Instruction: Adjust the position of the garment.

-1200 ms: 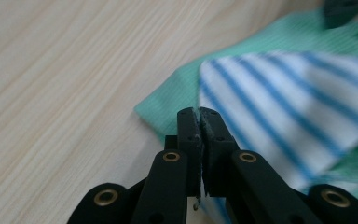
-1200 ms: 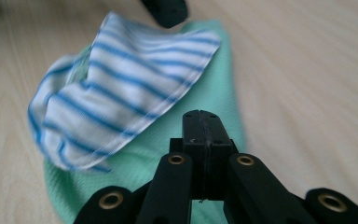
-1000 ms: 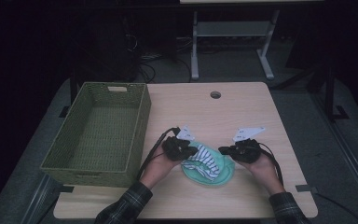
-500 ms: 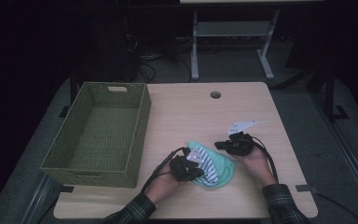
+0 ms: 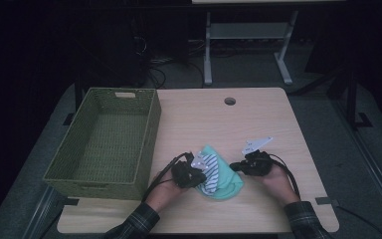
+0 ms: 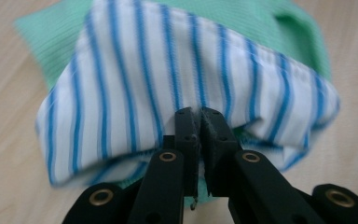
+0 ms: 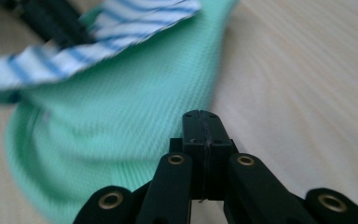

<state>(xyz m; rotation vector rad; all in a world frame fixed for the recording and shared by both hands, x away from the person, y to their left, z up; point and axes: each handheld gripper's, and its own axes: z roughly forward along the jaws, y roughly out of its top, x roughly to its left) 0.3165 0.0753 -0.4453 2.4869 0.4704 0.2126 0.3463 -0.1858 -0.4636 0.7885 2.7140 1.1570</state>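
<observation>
**Folding a small garment beside the basket: fold under way**

A mint-green garment (image 5: 226, 178) with a blue-and-white striped lining (image 5: 210, 172) lies near the front edge of the desk (image 5: 258, 119), about midway between its front corners. It sits just to the right of the woven green basket (image 5: 104, 144), which stands along the left edge and holds nothing that can be seen.

The left gripper (image 5: 195, 175) has its jaws all but closed. Its own view suggests they pinch the striped layer (image 6: 168, 79) at its near hem, though they have just been easing apart slightly. The right gripper (image 7: 204, 123) is clenched; its tips rest at the green cloth's (image 7: 121, 116) right edge, and whether any cloth is caught between them cannot be told.

Progress, as judged from the lie of the cloth: the striped layer is already turned over the green, so the fold appears partly made. Flattening the bundle and moving it to the basket seem to remain.

In the high view the bundle's long axis runs from the desk's front toward its back, leaning slightly left, with the narrower end pointing away from the person.
</observation>
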